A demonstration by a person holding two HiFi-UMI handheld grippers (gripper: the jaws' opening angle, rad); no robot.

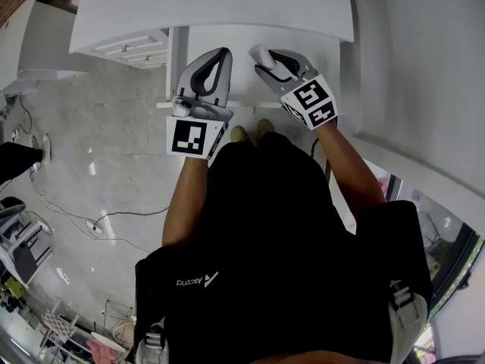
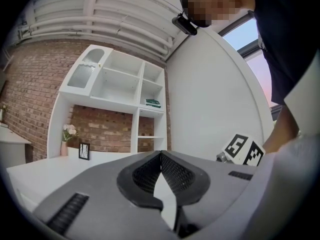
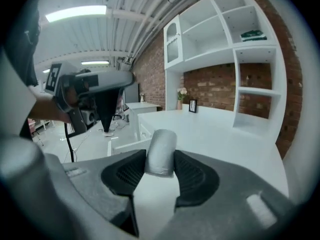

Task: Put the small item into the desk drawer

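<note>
Carry step, item in hand and not yet placed.

- Right gripper: jaws pinching the small item, a pale grey, rounded stub standing up between the pads, gripped on both sides. In the head view it pokes out past the jaw tips, upper centre of the frame.
- Left gripper: jaws pressed together, nothing between them. It sits just beside the right gripper in the head view, centre left.
- White desk fills the top of the head view. Below its near edge I read a white rail and side wall as a pulled-out drawer – both grippers hang over that area. I judge it open, though I cannot see its floor clearly.

Next move, as I see it: lower the right gripper into the drawer's bare interior, keep the item clear of the side wall, then spread the jaws only once it is low – being rounded, it may roll. The left gripper looks free to push the drawer shut afterwards.
</note>
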